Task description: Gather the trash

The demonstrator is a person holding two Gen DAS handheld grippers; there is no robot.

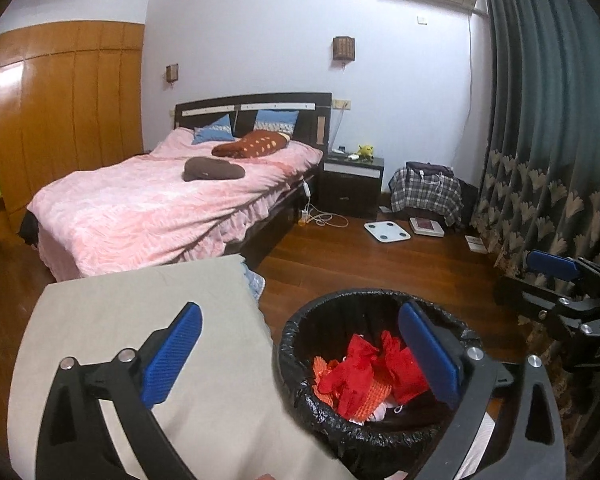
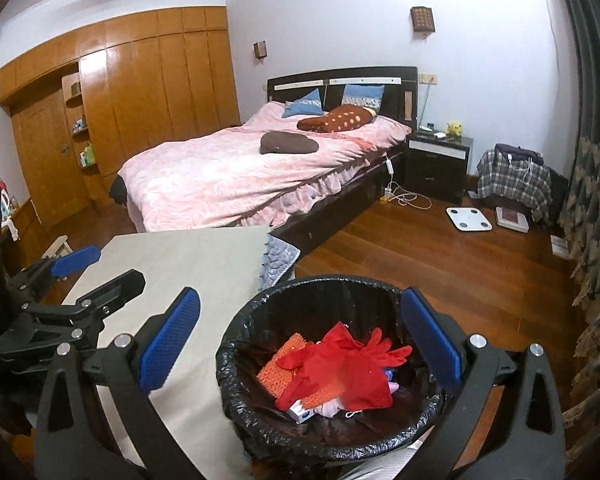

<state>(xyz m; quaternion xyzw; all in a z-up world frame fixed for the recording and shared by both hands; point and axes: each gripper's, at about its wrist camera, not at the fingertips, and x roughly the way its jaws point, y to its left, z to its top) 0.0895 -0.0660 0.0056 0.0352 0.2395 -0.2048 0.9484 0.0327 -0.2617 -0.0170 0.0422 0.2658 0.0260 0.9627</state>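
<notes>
Bedroom, wood floor; bed (image 2: 260, 168) with pink cover at back, beige-covered table (image 2: 188, 264) in the foreground.

Trash bin (image 2: 332, 364), black liner, stands on the floor just beside the table's right edge. Inside: red gloves (image 2: 340, 364) on top of an orange knit piece (image 2: 278, 368), with a small white-and-blue box and some pale scraps under them at the near wall.

Left gripper (image 1: 300, 356): jaws spread wide, nothing between the pads. Right gripper (image 2: 300, 348): likewise wide and empty. Both hang above the bin, its near rim below the right-hand fingers (no contact with liner or contents visible).

Judgement: drop-off step looks complete, items in the bin, both tools free. The visible tabletop is bare, so the next move calls for finding any remaining trash elsewhere, then approaching with jaws already wide.
</notes>
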